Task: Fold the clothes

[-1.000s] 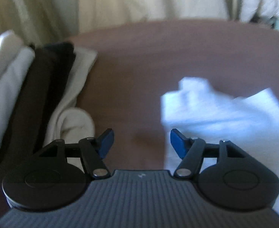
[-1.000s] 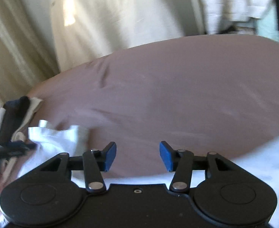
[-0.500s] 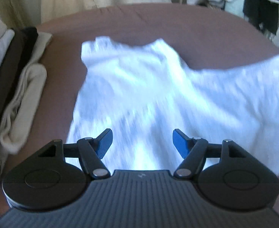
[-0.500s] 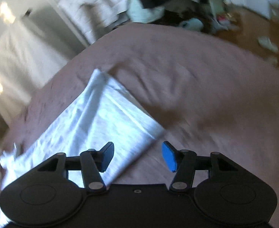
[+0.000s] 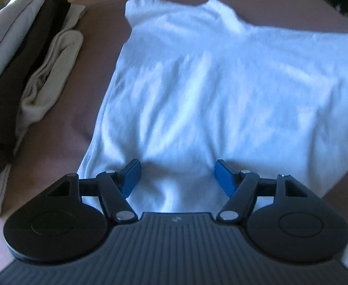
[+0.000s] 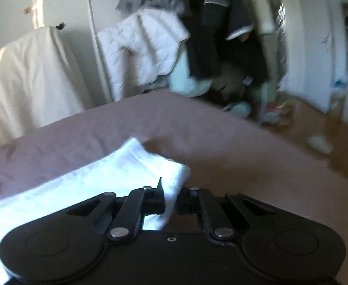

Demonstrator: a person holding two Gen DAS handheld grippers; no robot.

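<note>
A white T-shirt (image 5: 209, 90) lies spread on the mauve bed cover (image 5: 62, 128). In the left wrist view my left gripper (image 5: 177, 178) hangs open over the shirt's near edge, its blue pads apart with cloth below them and nothing pinched. In the right wrist view the same white T-shirt (image 6: 98, 185) reaches from the lower left to a corner at the centre. My right gripper (image 6: 170, 201) is shut on that corner, with a fold of white cloth pinched between its jaws.
A stack of folded clothes (image 5: 19, 66), white, dark brown and cream, lies along the left of the bed. Beyond the bed's far edge hang garments on a rack (image 6: 207, 30) and a cream cover (image 6: 29, 71). A wooden floor (image 6: 335, 137) with scattered items lies to the right.
Both grippers swung across the bed to the white shirt. The right gripper, open half a second ago beside the shirt's corner, has closed on it. The left stayed open.
</note>
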